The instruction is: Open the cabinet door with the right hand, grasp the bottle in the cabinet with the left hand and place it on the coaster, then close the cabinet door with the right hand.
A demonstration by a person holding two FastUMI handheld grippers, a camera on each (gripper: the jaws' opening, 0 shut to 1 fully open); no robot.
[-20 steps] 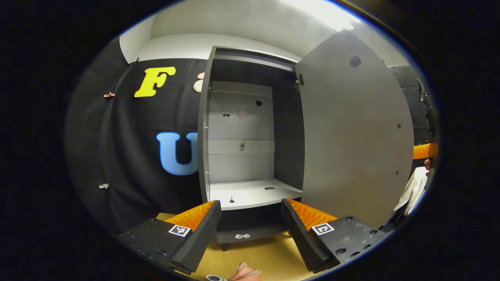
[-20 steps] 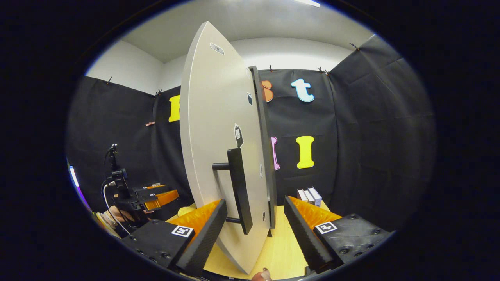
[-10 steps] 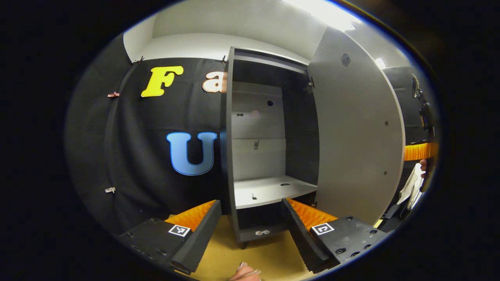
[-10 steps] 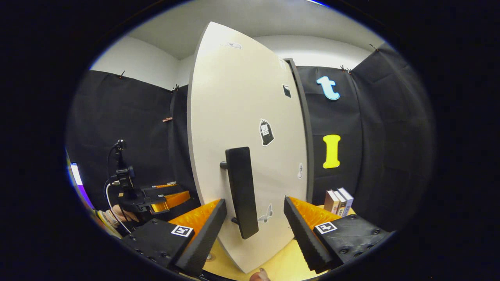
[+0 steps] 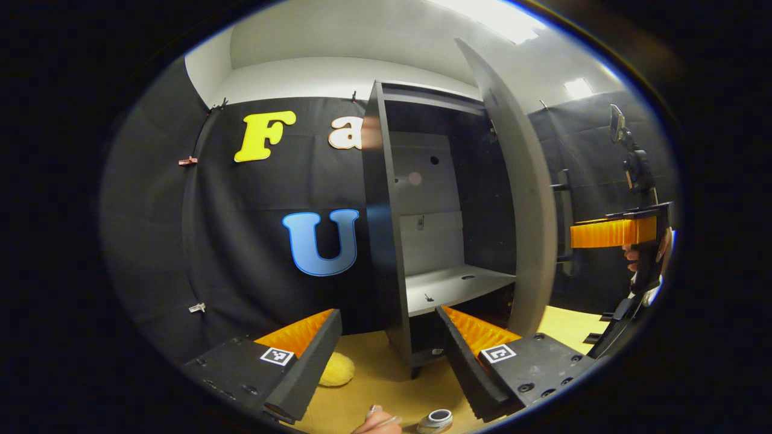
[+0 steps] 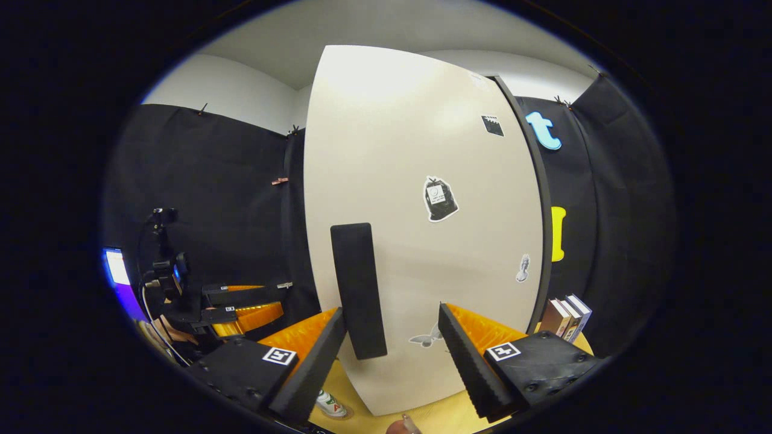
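The cabinet door (image 6: 464, 253) has swung well round toward closed over the past second: where its inner face filled the left gripper view, it now stands almost edge-on there, and in the right gripper view its pale outer face has turned square to the camera. The right gripper (image 6: 392, 310) stays with it, jaws spread wide, the dark bar handle (image 6: 357, 289) standing between the fingers close to the left-hand one, with no squeeze on it from both sides. The left gripper (image 5: 387, 313) hangs back from the cabinet (image 5: 377, 241), its jaws likewise apart and holding nothing.

Inside, the shelf (image 5: 452, 286) is bare, so the bottle looks to be out already. A small round-topped item (image 5: 435, 420) on the wooden table (image 5: 374, 386) at the bottom edge of the left gripper view may be it, but that is too cut off to say, and no coaster can be made out. A yellow lump (image 5: 335, 369) lies just beside the left gripper's finger; a few books (image 6: 564, 313) stand to the right of the cabinet.

The door should behave as a stiff, fairly light panel swinging freely on its hinges. The rigid handle is the sound place to take or nudge it, and the last stretch likely wants a gentle push, not a slam
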